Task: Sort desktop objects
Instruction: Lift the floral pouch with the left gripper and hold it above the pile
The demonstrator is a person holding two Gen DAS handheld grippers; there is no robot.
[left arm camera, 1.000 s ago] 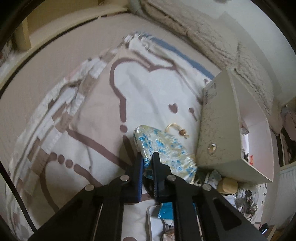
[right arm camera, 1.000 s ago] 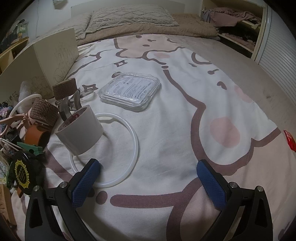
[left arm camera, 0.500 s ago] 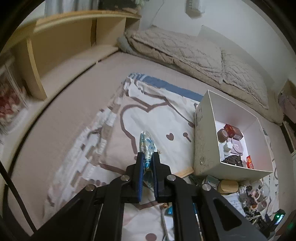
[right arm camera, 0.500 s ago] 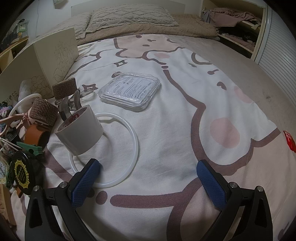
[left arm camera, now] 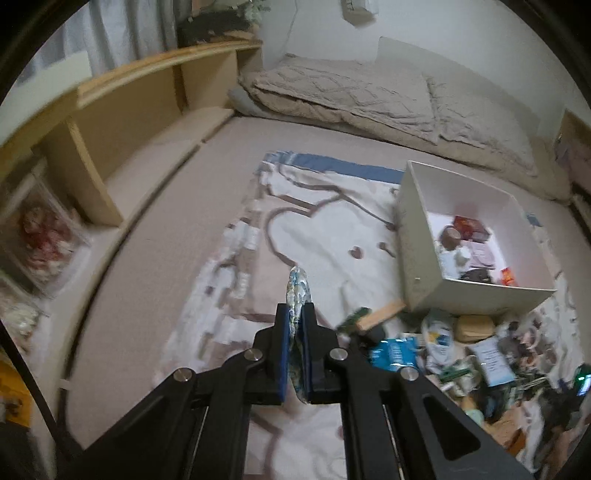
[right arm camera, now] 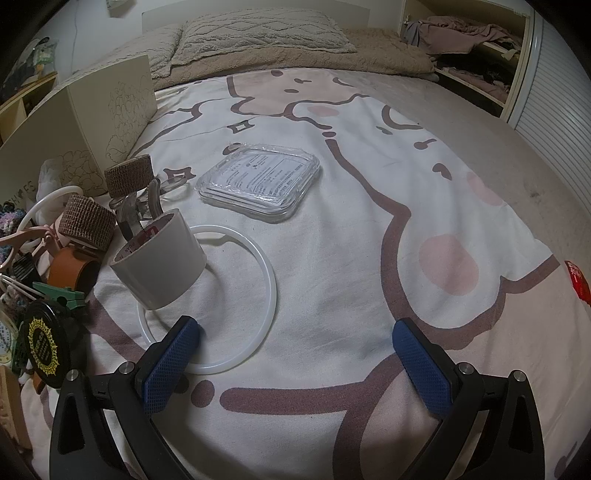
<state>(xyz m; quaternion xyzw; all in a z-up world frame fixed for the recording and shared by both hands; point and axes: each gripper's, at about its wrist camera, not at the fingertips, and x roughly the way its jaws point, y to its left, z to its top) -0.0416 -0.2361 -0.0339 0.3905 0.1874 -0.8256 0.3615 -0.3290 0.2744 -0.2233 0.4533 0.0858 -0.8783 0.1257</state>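
Note:
My left gripper [left arm camera: 296,314] is shut on a flat blue-patterned shiny packet [left arm camera: 297,286], held edge-on and lifted well above the bed sheet. To its right stands an open white box [left arm camera: 413,236] with several small items inside. A heap of mixed small objects [left arm camera: 476,354] lies in front of the box. In the right wrist view my right gripper [right arm camera: 295,347] stands open low over the sheet, nothing between its fingers. Just ahead of its left finger lie a white ring [right arm camera: 258,266] and a tipped white tape roll [right arm camera: 162,266]. A clear plastic case [right arm camera: 258,181] lies farther back.
Brown bandage rolls [right arm camera: 86,219], a green clip [right arm camera: 59,293] and a black round lid [right arm camera: 46,345] crowd the left edge beside the white box [right arm camera: 92,122]. Pillows [right arm camera: 258,33] lie at the head of the bed. A wooden shelf [left arm camera: 122,122] runs along the left side.
My left gripper has risen with the packet, rolling so the packet now shows edge-on; the box's inside has come into view. The right gripper has not moved.

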